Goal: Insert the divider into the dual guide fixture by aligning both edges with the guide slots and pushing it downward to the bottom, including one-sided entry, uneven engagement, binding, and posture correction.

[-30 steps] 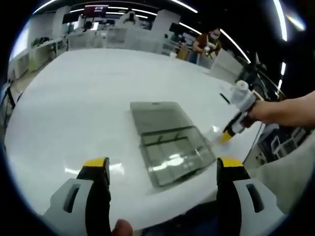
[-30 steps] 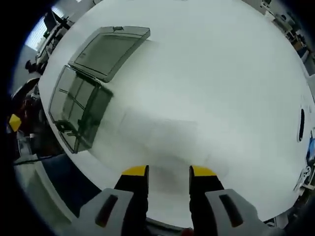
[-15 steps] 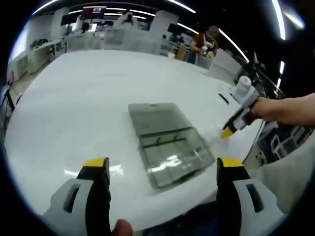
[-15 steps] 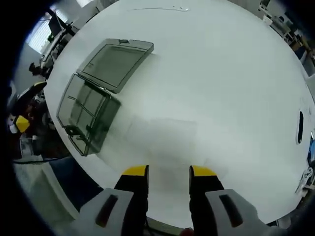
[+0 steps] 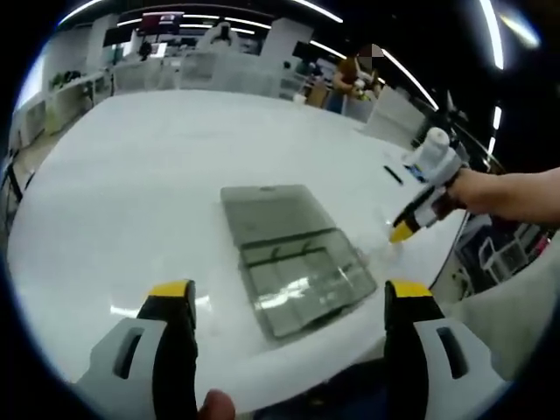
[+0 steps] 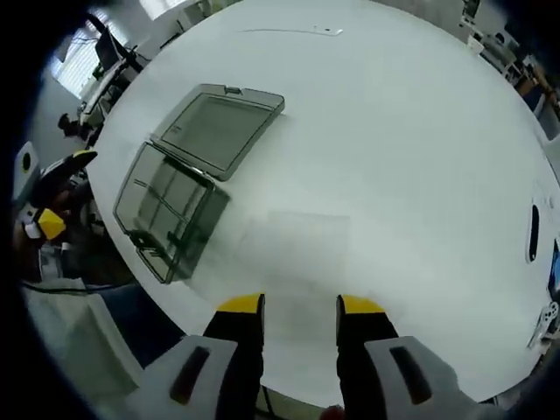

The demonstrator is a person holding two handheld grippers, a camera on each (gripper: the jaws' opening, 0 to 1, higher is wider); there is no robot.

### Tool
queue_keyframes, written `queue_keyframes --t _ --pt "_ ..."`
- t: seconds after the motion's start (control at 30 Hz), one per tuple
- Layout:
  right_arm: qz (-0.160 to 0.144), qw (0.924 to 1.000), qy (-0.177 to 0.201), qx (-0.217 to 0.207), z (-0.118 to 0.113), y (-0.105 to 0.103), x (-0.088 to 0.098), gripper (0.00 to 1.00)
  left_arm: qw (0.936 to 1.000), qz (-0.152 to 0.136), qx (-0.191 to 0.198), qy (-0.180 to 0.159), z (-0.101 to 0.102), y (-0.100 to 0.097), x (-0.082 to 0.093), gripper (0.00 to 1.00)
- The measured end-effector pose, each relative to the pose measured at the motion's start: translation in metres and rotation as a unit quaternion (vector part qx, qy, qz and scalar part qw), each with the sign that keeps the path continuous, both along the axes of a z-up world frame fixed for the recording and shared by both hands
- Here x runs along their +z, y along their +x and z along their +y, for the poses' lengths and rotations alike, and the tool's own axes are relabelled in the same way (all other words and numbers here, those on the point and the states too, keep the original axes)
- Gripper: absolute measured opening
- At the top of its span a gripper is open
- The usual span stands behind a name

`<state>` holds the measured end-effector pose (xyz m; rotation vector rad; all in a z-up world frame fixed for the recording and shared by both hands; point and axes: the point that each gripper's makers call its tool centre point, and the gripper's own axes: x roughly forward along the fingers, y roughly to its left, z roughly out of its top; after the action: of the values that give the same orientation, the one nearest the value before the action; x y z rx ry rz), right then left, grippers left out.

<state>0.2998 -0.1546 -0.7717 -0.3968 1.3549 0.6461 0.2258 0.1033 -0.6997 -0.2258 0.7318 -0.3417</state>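
Note:
A smoky clear compartment box (image 5: 302, 280) lies on the white table (image 5: 157, 149) with its lid (image 5: 267, 210) folded flat behind it. Thin ribs split its inside into several cells. My left gripper (image 5: 289, 293) stands wide open in front of the box, holding nothing. To the right of the box hovers my right gripper (image 5: 404, 229), held by a hand. In the right gripper view the box (image 6: 171, 214) and lid (image 6: 219, 131) sit at upper left. My right gripper (image 6: 300, 306) is shut on a faint clear divider (image 6: 297, 245) that stands up between its jaws over bare table.
The table's near edge runs just below the box. A small black item (image 6: 534, 232) lies far right on the table. A person (image 5: 354, 79) stands beyond the table's far side. My left gripper (image 6: 63, 192) shows beside the box's left end.
Both views have drifted slightly, so the box sits a little differently in each. The right gripper has edged upward beside the box. Nothing was taken hold of or let go.

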Motion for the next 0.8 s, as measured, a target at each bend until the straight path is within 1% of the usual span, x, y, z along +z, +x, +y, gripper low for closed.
queue_keyframes --t 0.53,0.8 --pt "-0.017 0.9997 0.014 0.011 0.004 -0.002 0.008 0.27 1.0000 -0.001 0.000 -0.005 0.000 -0.003 0.001 0.86" --pt "-0.035 0.9988 0.026 0.021 0.007 0.000 0.020 0.27 1.0000 -0.004 -0.001 -0.008 -0.002 -0.001 0.004 0.85"
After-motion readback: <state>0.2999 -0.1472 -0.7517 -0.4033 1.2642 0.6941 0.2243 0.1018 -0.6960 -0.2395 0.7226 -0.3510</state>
